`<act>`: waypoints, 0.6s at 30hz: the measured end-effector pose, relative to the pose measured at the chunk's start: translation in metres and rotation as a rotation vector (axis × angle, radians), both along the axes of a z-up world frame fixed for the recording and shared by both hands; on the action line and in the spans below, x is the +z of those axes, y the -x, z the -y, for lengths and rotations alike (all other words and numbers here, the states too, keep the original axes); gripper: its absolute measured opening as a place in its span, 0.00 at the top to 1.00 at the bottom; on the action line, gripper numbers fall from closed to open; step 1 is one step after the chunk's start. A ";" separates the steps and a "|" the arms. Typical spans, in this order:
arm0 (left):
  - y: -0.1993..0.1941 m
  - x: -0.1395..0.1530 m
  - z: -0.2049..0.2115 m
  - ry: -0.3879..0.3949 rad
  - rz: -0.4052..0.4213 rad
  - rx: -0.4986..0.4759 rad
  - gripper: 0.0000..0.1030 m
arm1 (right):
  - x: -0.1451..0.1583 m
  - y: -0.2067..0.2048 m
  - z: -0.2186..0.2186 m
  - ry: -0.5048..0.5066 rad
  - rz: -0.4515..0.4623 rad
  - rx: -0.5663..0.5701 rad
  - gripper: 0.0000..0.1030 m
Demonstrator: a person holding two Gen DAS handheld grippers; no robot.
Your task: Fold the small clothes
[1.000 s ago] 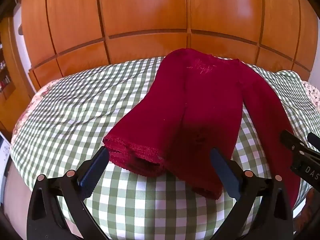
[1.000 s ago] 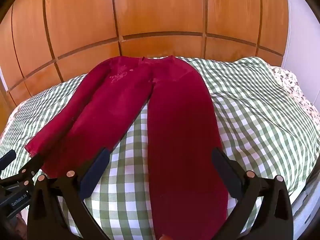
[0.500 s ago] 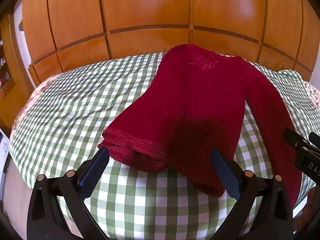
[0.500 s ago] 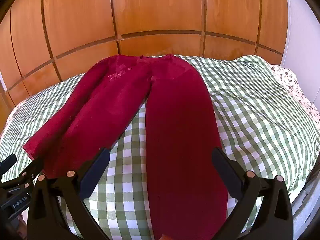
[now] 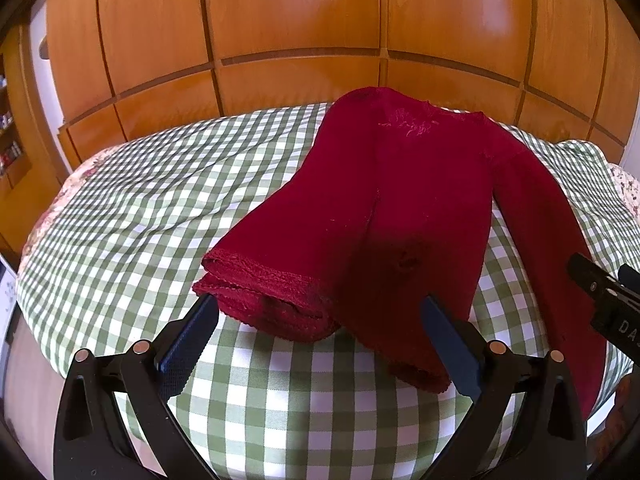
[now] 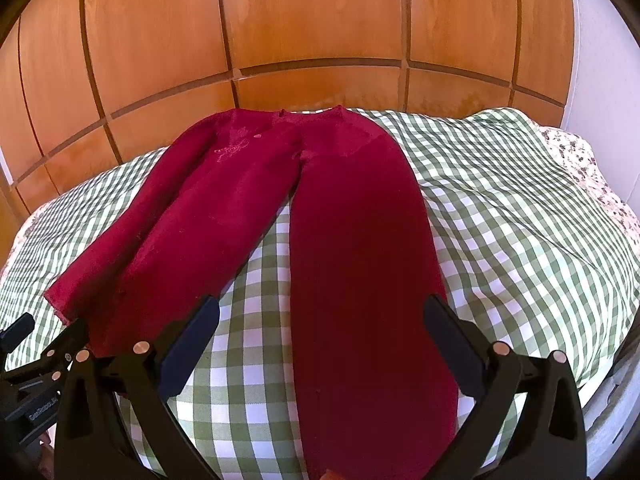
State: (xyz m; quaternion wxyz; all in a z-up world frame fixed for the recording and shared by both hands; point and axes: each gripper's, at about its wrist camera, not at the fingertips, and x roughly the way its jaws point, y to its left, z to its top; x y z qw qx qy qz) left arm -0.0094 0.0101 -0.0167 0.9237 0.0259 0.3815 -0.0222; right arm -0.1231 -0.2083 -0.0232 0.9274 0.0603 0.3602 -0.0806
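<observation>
Here the trousers are lying flat on the bed, waist toward its far edge. Both claws, the left claw and right claw, are hanging released at the hems, probably lining up a fold.

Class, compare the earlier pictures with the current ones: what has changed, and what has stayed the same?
Only small camera shifts; nothing was taken hold of or let go. The red trousers lie as before on the checked cover, and both the left gripper and right gripper keep their jaws open and empty.
</observation>
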 end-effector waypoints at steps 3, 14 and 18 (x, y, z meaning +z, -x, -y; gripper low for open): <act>-0.003 0.000 -0.001 0.014 -0.015 -0.001 0.03 | -0.001 -0.001 0.000 0.002 -0.006 -0.001 0.02; -0.021 -0.018 0.006 0.046 -0.142 -0.063 0.03 | -0.003 -0.002 0.001 0.015 -0.012 -0.005 0.02; -0.024 -0.019 -0.003 0.164 -0.162 -0.075 0.03 | -0.004 -0.002 0.001 0.025 -0.018 -0.008 0.02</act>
